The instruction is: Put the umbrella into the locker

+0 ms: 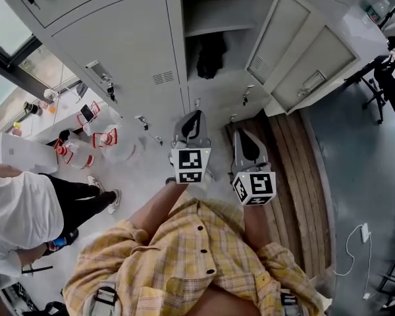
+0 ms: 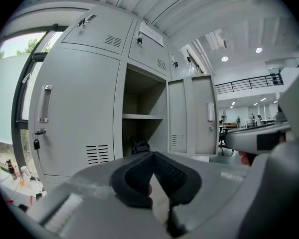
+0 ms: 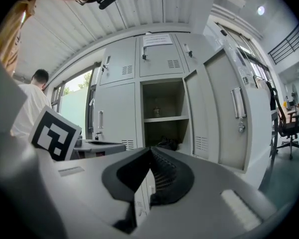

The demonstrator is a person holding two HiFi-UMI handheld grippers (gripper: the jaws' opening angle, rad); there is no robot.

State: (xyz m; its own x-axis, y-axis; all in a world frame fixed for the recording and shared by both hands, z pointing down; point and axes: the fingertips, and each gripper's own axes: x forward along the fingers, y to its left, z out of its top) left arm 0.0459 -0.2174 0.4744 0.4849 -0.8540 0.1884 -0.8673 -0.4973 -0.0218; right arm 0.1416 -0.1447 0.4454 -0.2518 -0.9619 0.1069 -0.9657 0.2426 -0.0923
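The black folded umbrella (image 1: 210,54) lies in the lower compartment of the open grey locker (image 1: 232,84), under its shelf (image 1: 220,27). It also shows as a dark bundle on the locker floor in the left gripper view (image 2: 138,145) and in the right gripper view (image 3: 167,143). My left gripper (image 1: 196,114) and right gripper (image 1: 241,133) hover side by side close to my body, well back from the locker and pointing toward it. Both are shut, the left (image 2: 152,156) and the right (image 3: 150,151) each with tips meeting and nothing between them.
The locker door (image 1: 308,52) stands swung open to the right. A person in a white shirt (image 1: 20,216) stands at the left near water bottles (image 1: 105,140). A wooden platform (image 1: 296,176) lies on the floor right of me, with an office chair (image 1: 388,87) and a charger cable (image 1: 362,232) beyond it.
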